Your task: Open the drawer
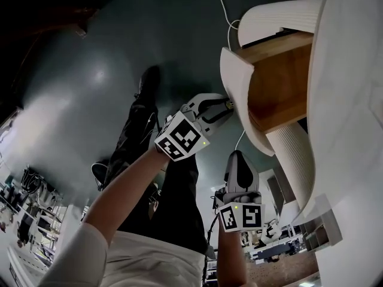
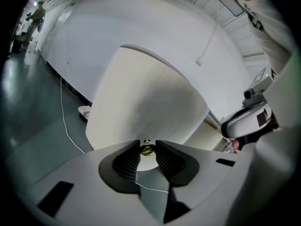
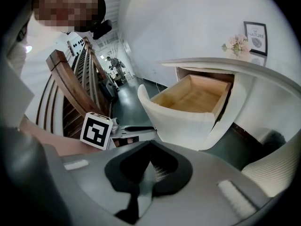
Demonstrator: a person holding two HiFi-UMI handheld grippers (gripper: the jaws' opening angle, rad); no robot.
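Brass is showing between the pads of the left gripper (image 2: 147, 153). Its jaws are sitting narrow and clamping the small knob (image 2: 147, 149) from both sides, at the middle of the white, curved drawer front (image 2: 146, 98).

In the head view the drawer (image 1: 278, 85) is standing pulled out of the white rounded cabinet (image 1: 350, 100), with its light wooden side and inside showing. The left gripper (image 1: 222, 107) is meeting the drawer front from the left, tips on the knob (image 1: 229, 104). A bare forearm is reaching up to it from the near left out of a white sleeve, and the marker cube (image 1: 179, 139) is facing the camera.

The right gripper (image 1: 239, 156) is hanging nearer the person, just below the drawer front and apart from it, its own cube (image 1: 242, 216) at the near end. In its own view the right gripper (image 3: 149, 147) is showing its jaws drawn together with nothing between them. The open drawer (image 3: 193, 95) is lying beyond the tips, slightly to the right.
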